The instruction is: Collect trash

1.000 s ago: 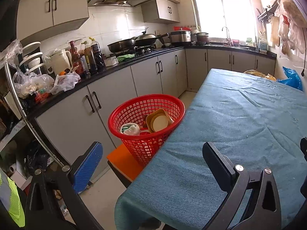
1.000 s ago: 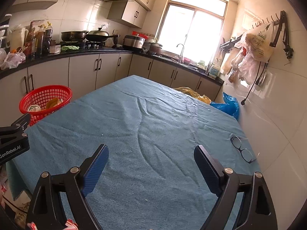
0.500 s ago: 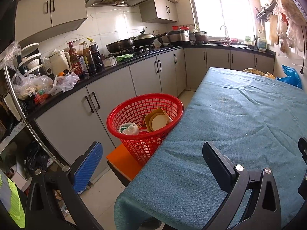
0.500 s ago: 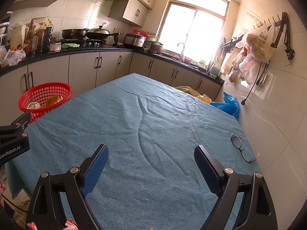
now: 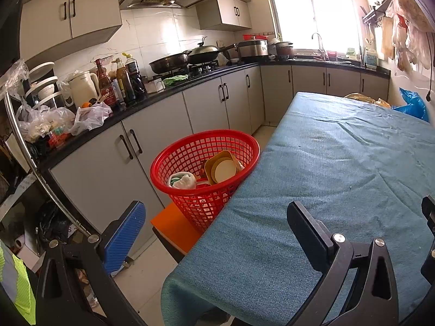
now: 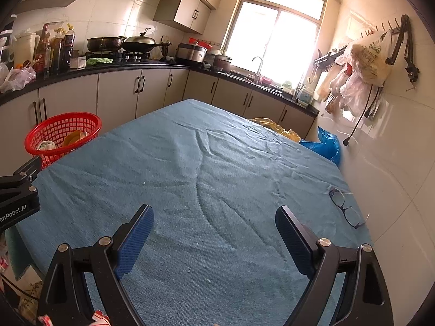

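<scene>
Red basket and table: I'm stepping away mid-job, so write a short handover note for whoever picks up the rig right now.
Left tool: open, empty, over the table's near left corner.
Right tool: open, empty, above the teal cloth.
Red basket stands on an orange stool beside the table; it holds a tan container and a white wad.
Done: no loose trash shows on the cloth.
Left: only glasses remain near the wall, probably not trash. Check the floor.
</scene>
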`<state>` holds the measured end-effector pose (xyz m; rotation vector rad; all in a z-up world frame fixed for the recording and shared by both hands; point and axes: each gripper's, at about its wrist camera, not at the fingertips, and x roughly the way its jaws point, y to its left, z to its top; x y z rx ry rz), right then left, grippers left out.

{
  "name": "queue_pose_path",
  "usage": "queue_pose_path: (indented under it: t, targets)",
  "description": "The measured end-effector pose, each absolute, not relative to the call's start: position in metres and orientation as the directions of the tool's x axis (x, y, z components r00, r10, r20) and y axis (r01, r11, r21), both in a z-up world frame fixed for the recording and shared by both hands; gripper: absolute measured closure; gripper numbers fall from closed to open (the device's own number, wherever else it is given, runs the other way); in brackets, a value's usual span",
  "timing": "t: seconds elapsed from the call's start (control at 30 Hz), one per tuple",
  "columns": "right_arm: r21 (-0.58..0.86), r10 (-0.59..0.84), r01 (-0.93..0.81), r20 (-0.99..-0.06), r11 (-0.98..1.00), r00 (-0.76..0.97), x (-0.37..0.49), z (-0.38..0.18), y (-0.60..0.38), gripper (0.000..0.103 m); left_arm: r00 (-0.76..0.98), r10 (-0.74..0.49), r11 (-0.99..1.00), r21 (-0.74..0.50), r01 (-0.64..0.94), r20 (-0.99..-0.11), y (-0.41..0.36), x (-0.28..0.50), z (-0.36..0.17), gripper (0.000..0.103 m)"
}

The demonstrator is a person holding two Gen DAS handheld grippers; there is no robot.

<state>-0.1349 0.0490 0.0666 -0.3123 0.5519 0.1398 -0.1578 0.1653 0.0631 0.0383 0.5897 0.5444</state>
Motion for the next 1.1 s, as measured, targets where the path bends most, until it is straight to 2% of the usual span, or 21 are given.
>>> queue_pose_path:
  t: [0.2, 0.5, 0.73, 0.97, 1.1]
  targets:
    - [-0.217, 0.054, -0.211, -0.566, 0.953, 0.823, -0.125, 0.061, 0.037, 0.009, 0.710, 0.467, 0.878, 0.184, -0.441, -0.528, 0.157, -0.150, 0.065, 0.000]
    - [-0.135, -0.038, -0.064, -0.643, 0.989, 0.765, -0.090, 0.046, -0.033, 0.008, 0.724, 0.224, 0.974, 0.125, -0.188, -0.652, 0.104, -0.101, 0.055, 0.000]
    - [-0.110, -0.104, 0.039, -0.675, 0.993, 0.730, -0.074, 0.039, -0.084, 0.006, 0.703, 0.108, 0.994, 0.090, -0.064, -0.703, 0.055, -0.070, 0.046, 0.000]
    - [-0.075, -0.115, 0.089, -0.755, 0.993, 0.646, -0.044, 0.020, -0.118, 0.005, 0.600, 0.033, 0.998, 0.063, 0.029, -0.799, 0.016, -0.032, 0.023, 0.000]
    - [-0.068, -0.115, 0.100, -0.788, 0.993, 0.605, -0.029, 0.008, -0.127, 0.005, 0.563, 0.057, 0.995, 0.093, 0.035, -0.825, 0.006, -0.013, 0.009, 0.000]
